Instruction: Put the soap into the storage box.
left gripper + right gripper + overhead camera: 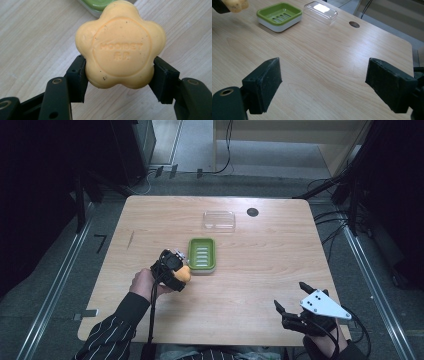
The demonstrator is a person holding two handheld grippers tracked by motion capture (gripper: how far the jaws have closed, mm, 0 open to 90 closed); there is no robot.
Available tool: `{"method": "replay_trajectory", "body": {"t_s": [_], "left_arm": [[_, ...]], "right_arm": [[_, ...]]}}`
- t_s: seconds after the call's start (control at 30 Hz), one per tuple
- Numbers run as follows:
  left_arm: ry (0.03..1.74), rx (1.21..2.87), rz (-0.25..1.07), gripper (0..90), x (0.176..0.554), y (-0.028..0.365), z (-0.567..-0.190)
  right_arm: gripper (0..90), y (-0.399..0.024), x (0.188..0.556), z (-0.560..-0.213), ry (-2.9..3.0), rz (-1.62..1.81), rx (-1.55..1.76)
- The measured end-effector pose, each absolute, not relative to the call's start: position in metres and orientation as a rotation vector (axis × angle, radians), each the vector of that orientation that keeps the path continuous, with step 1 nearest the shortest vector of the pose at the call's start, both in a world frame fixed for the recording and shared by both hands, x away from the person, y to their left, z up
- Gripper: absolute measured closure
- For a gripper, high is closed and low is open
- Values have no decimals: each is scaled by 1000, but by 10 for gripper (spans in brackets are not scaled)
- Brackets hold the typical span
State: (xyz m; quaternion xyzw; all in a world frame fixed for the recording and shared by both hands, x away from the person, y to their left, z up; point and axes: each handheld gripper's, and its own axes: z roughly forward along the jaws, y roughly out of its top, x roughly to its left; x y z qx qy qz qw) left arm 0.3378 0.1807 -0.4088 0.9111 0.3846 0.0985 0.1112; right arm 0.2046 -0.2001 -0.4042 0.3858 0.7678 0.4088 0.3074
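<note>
The orange flower-shaped soap [120, 45] is clamped in the left claw [176, 270], left of centre, beside the green soap dish [201, 254]. Placement into it seemingly follows. The right claw [332, 82] is held apart, idle.

High view: overhead from the near edge, looking forward and down on the whole table [260, 270]. Left gripper view: very close, down along its jaws onto wood. Right gripper view: low, near edge, facing across. Shared by all three: the green dish [201, 254] [98, 4] [279, 16].
</note>
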Motion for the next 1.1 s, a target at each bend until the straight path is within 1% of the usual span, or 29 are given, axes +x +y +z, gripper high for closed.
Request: {"method": "replay_trajectory", "body": {"t_s": [0.43, 1.1], "left_arm": [[1129, 2668, 279, 393, 349, 177, -407], [1099, 2646, 307, 393, 368, 167, -395]], "right_arm": [[136, -200, 204, -404, 2031, 1082, 1022], [136, -200, 205, -404, 2032, 1082, 1022]]}}
